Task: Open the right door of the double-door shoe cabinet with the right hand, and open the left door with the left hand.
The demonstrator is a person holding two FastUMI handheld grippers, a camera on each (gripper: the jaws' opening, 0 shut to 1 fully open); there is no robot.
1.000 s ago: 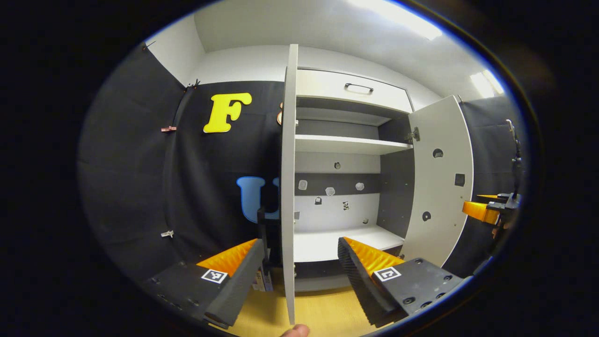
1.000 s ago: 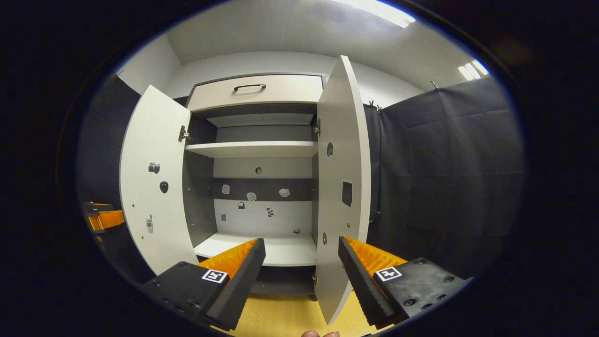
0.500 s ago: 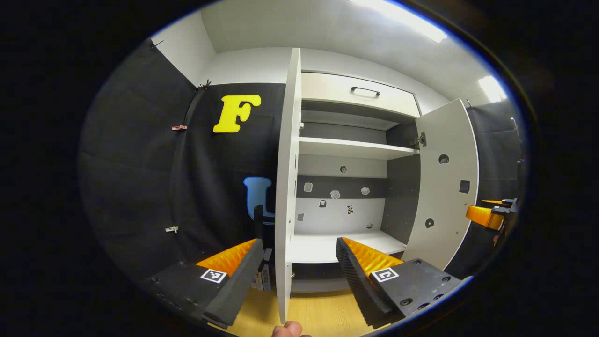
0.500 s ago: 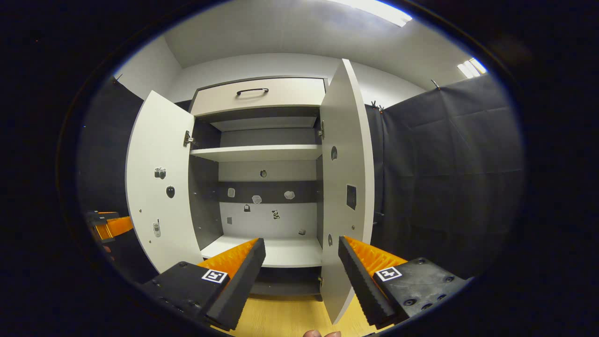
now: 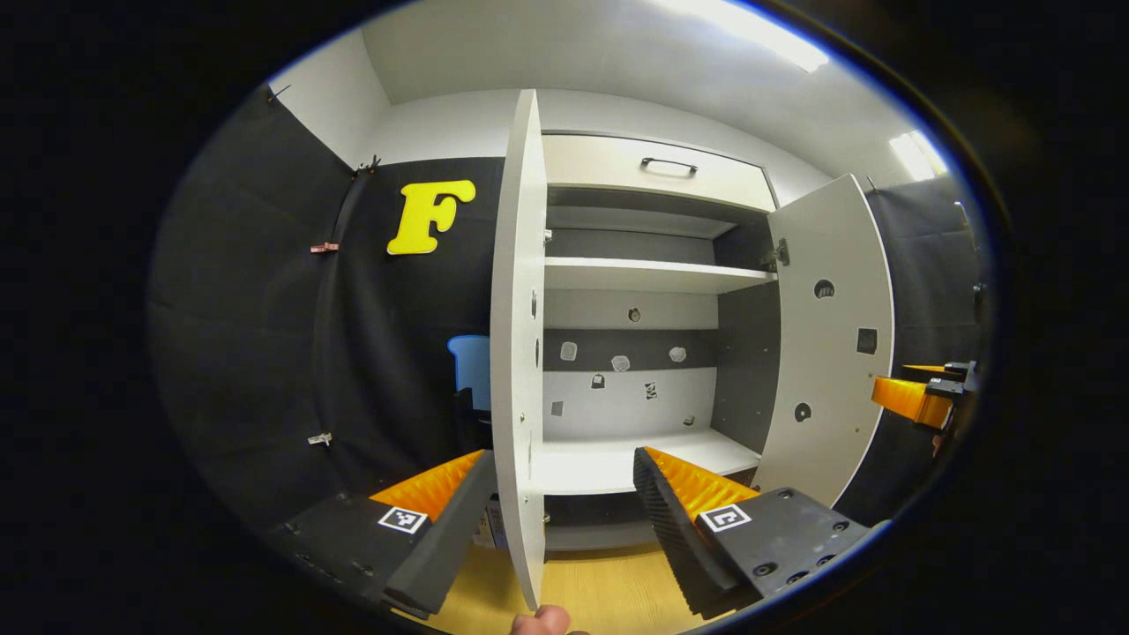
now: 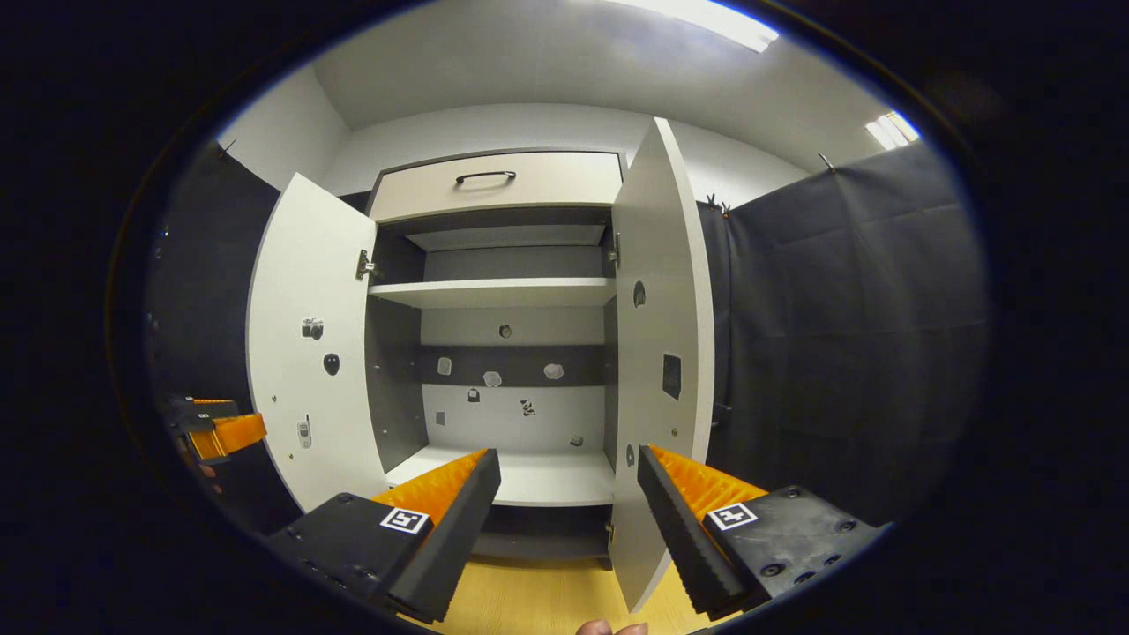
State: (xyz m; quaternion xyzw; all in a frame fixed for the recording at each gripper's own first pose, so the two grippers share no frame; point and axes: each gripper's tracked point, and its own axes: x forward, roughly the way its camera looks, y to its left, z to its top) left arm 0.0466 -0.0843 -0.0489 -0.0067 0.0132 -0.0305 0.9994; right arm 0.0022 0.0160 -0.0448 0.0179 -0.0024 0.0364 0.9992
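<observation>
Looking along the left gripper (image 5: 556,520), its fingers are spread apart and hold nothing; the left door (image 5: 516,353) of the shoe cabinet (image 5: 635,282) stands swung open, seen nearly edge-on between them. Farther right, the right door (image 5: 833,353) is open too, with the right gripper (image 5: 917,397) beside it.

From the right gripper view, that gripper (image 6: 564,520) is likewise released and empty. Both doors (image 6: 309,353) (image 6: 661,353) stand wide, baring pale shelves (image 6: 494,291) inside.
</observation>
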